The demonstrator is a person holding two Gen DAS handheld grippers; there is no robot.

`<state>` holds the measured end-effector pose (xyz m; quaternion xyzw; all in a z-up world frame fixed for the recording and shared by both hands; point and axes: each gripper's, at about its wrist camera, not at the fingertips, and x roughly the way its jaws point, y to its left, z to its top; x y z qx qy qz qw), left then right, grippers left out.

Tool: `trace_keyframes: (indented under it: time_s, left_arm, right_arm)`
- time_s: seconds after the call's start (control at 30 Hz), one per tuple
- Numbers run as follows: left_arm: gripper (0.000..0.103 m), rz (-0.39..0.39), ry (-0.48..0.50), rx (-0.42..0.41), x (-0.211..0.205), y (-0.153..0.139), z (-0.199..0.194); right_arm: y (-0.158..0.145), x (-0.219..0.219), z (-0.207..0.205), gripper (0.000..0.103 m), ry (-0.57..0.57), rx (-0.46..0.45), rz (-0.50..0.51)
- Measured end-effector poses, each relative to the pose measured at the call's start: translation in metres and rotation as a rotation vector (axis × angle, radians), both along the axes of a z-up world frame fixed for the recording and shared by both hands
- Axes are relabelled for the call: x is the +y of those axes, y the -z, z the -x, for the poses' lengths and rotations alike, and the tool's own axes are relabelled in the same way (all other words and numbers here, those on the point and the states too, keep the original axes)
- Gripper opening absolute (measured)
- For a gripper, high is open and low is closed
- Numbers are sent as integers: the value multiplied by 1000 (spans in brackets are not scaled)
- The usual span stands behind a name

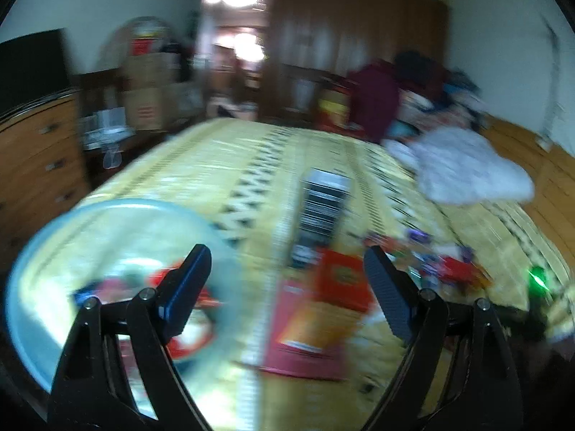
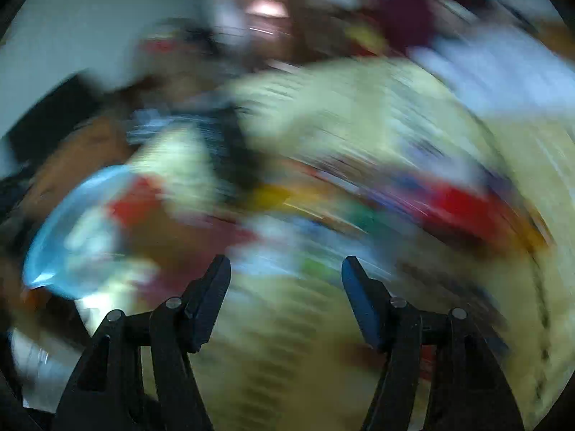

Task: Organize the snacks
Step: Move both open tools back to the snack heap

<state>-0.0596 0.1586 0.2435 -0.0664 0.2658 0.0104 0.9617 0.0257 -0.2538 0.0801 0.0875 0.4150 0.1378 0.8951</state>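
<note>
Both views are blurring. The left gripper is hanging over the bed with its fingers spread wide, holding nothing. A clear blue bowl with snack packets is lying at near left; a red box and loose snacks are lying to the right. The right gripper is also standing wide and empty.

Blurred snack packets are lying scattered on the yellow bed; a red box is lying flat nearby, more wrappers are sitting inside the pale-blue bowl.
</note>
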Motion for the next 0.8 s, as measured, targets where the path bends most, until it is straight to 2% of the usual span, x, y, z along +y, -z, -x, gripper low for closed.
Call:
trace_keyframes:
  time_s: [0.07, 0.1, 0.13, 0.2, 0.27, 0.33, 0.4, 0.47, 0.53, 0.6, 0.67, 0.8]
  left_arm:
    - [87, -11, 70, 31, -29, 9, -8]
    - [87, -12, 113, 60, -46, 17, -13]
    - [87, -17, 136, 82, -57, 23, -15]
    - [87, -18, 173, 124, -74, 33, -19]
    - [87, -19, 212, 164, -92, 42, -20]
    - [87, -32, 229, 195, -106, 49, -21]
    - [87, -42, 238, 211, -114, 52, -20]
    - [87, -48, 243, 226, -121, 55, -21]
    - [87, -45, 249, 241, -128, 61, -22]
    - [87, -47, 258, 250, -134, 63, -23]
    - [87, -43, 265, 259, -141, 70, -25]
    - [87, -17, 280, 306, -149, 89, -26]
  right_arm:
    - [30, -76, -4, 68, 173, 60, -35]
    - [44, -110, -5, 68, 250, 90, -93]
    - [57, -133, -5, 68, 298, 111, -155]
    - [71, -152, -11, 68, 325, 123, -257]
    - [85, -145, -23, 68, 262, 134, -339]
    - [91, -115, -33, 68, 172, 157, -349]
    - [86, -70, -38, 72, 41, 158, -281]
    - [81, -43, -42, 72, -78, 167, -338]
    - [62, -26, -36, 72, -177, 128, -341]
    - [36, -31, -25, 72, -196, 65, -326]
    - [13, -56, -10, 72, -138, 22, -248]
    - [8, -98, 22, 72, -69, 48, -139]
